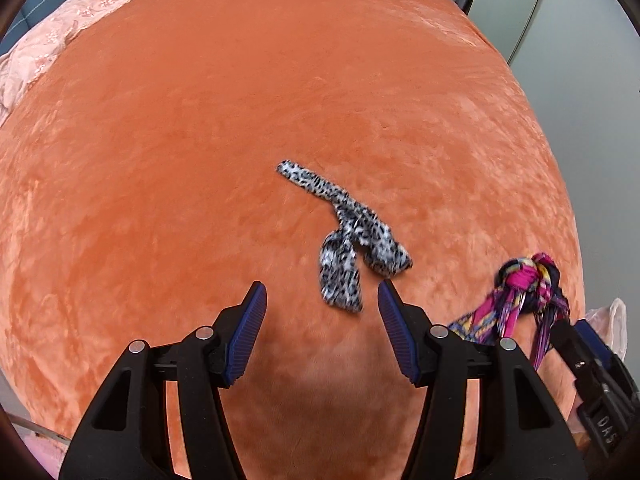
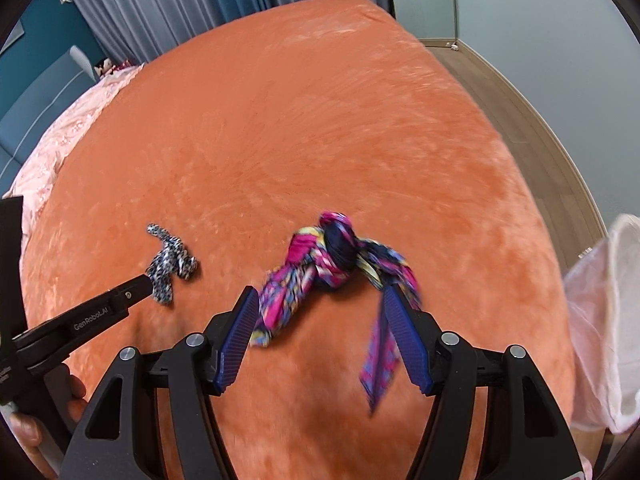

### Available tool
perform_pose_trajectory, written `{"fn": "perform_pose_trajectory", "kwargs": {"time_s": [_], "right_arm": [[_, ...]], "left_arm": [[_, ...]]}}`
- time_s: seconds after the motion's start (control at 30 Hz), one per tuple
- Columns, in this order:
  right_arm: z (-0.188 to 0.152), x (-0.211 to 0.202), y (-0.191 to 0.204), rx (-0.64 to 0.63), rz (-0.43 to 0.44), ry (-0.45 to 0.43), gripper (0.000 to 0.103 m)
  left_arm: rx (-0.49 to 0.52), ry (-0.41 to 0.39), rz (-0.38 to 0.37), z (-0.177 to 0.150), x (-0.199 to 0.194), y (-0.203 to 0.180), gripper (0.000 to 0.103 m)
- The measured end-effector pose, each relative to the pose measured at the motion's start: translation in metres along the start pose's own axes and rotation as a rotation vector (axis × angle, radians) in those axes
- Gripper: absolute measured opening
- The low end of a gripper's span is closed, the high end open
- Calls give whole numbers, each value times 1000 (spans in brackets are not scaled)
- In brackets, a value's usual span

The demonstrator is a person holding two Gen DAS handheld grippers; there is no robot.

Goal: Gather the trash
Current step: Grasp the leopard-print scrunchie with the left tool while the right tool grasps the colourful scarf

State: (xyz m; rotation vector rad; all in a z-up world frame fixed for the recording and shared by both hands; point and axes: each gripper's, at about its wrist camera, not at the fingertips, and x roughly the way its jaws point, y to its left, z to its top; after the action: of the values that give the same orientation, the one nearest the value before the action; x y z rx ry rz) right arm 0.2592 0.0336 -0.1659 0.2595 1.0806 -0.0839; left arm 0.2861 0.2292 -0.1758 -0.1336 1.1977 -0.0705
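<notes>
Right gripper [image 2: 318, 332] first: its blue fingers [image 2: 239, 340] are spread wide, straddling the knotted pink-and-navy scarf [image 2: 332, 258]. One loose tail of that scarf lies against the inside of the right-hand finger, another trails past the left-hand one, but nothing is clamped. Over to the left gripper [image 1: 322, 328]: fingers [image 1: 249, 332] also parted, empty, hanging just short of the leopard-print cloth strip [image 1: 344, 236], whose near end sits between the tips.

Both scraps lie on the orange bed cover [image 2: 304, 128], near the edge closest to us, the strip to the left of the scarf and apart from it. A pale pink bag [image 2: 600, 320] waits at the right edge, just beside the bed.

The risks, as I read them. Closing on a thin tail instead of the knot could let the scarf slide out or swing on the way to the bag. That plush cover is soft; pressing deep may pinch the cover along with the cloth. The bag looks limp, so its mouth could fold shut under a drop. And the two grippers work close together, so they could bump.
</notes>
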Motion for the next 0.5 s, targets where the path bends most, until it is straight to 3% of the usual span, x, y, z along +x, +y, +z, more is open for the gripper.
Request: {"fn": "perform_pose_trajectory", "kwargs": {"time_s": [0.17, 0.33, 0.43, 0.5], "right_arm": [[10, 26, -3, 19, -5, 30, 58], [7, 41, -8, 38, 4, 57, 22], [3, 36, -5, 25, 10, 47, 14], [3, 27, -3, 18, 22, 34, 12]], "left_arm": [[-5, 18, -26, 14, 23, -3, 64], [-7, 51, -25, 16, 40, -6, 62], [1, 38, -36, 14, 38, -8, 40], [2, 38, -41, 13, 35, -9, 18]]}}
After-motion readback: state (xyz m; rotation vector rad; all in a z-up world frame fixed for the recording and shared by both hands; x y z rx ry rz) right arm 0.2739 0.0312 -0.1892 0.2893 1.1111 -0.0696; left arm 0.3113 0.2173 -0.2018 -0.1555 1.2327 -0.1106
